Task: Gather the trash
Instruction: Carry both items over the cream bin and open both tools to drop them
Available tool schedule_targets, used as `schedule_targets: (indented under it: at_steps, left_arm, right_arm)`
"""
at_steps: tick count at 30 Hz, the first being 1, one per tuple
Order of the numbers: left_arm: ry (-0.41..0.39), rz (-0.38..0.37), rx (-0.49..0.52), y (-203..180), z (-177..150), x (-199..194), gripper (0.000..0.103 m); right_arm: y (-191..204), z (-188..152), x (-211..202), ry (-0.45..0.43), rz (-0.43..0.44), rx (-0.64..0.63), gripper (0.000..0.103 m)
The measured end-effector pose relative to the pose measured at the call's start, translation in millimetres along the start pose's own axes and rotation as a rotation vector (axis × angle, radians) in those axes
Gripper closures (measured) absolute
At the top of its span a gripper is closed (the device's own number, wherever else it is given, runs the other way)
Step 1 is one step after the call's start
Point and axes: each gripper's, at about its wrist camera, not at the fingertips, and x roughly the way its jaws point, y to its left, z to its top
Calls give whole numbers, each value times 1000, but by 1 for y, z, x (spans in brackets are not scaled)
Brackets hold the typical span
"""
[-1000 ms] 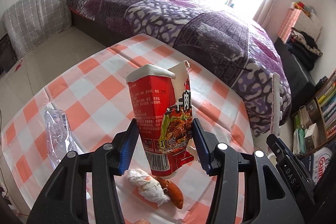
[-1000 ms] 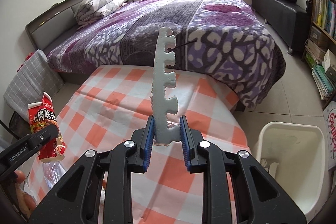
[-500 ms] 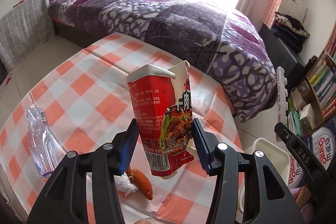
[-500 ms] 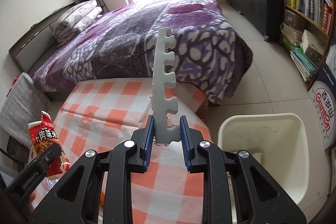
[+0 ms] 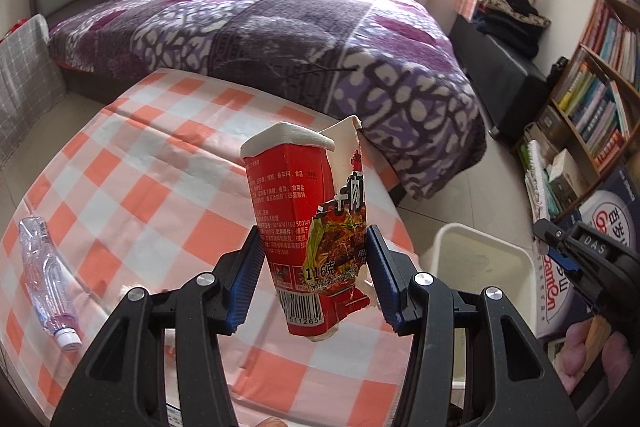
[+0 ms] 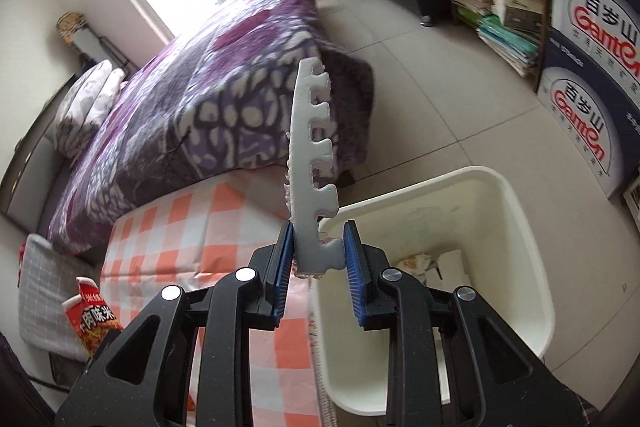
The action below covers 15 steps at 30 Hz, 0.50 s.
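Note:
My left gripper (image 5: 314, 279) is shut on a torn red noodle carton (image 5: 310, 223) and holds it above the checked table (image 5: 140, 167). The carton also shows in the right wrist view (image 6: 94, 319). My right gripper (image 6: 318, 263) holds a white notched foam strip (image 6: 312, 155) upright at the rim of the white trash bin (image 6: 516, 227); its jaws have spread and the strip leans on the left pad. The bin also shows in the left wrist view (image 5: 480, 263), with the right gripper (image 5: 560, 251) beside it.
A crushed clear plastic bottle (image 5: 46, 271) lies on the table's left side. A purple bed (image 5: 280, 27) stands beyond the table. A bookshelf (image 5: 592, 107) and blue water cartons (image 6: 588, 39) line the right. Some crumpled trash (image 6: 416, 263) lies in the bin.
Both grippers have swung right towards the bin. The right gripper now stands over the bin's rim and its jaws have widened around the foam strip. The left still grips the carton.

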Motion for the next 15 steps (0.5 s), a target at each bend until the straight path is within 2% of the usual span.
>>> schedule_targets:
  at_steps: [3,6,9,15]
  left_arm:
    - [12,-26,27,-17,-5,2,52]
    - [18,-44,59,-34,-10,3,52]
    - [30,-66,83,-50,-16,5,52]
    - [55,-108,141,-82,-29,9,52]
  right_arm:
    - [-14,5,-4,-11,-21,26,75]
    - [-27,9,-12,-33,-38,44,59]
    - [-39,13,-20,-59,-51,60,54]
    - [-64,22,-33,-104,-83,87,38]
